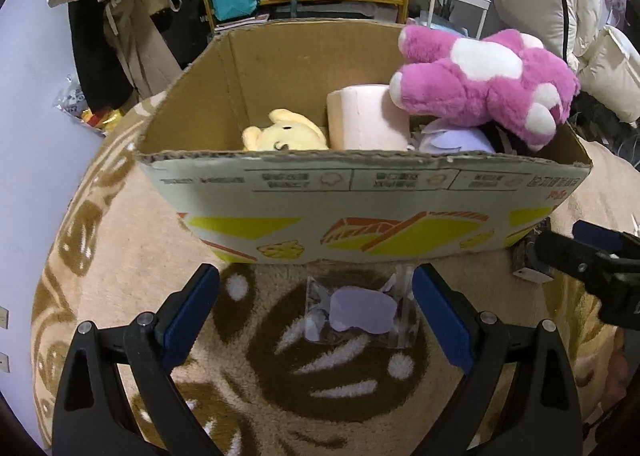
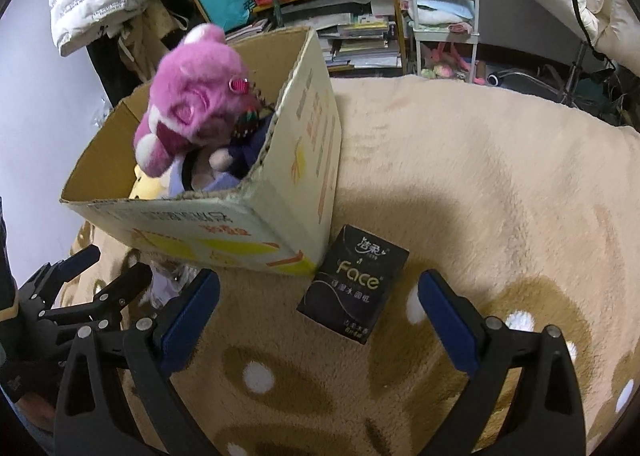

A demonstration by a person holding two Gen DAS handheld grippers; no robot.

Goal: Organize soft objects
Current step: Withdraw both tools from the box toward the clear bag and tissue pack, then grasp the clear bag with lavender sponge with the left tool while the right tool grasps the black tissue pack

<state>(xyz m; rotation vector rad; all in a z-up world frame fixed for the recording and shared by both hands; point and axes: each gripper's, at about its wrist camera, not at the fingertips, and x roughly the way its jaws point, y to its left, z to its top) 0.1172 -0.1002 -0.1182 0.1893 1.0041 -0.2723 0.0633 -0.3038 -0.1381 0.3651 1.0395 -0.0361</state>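
Pink plush bear tops the stuffed cardboard box; both tools gape empty.

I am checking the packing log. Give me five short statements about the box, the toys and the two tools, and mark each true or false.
1. The pink bear sits on top of the things in the cardboard box. True.
2. The left tool is shut on the clear packet. False: it is open, the packet lying on the blanket between its fingers.
3. The black tissue pack is inside the box. False: it lies outside, by the box corner.
4. A yellow plush lies in the box. True.
5. The right tool holds the bear. False: it is open and empty.
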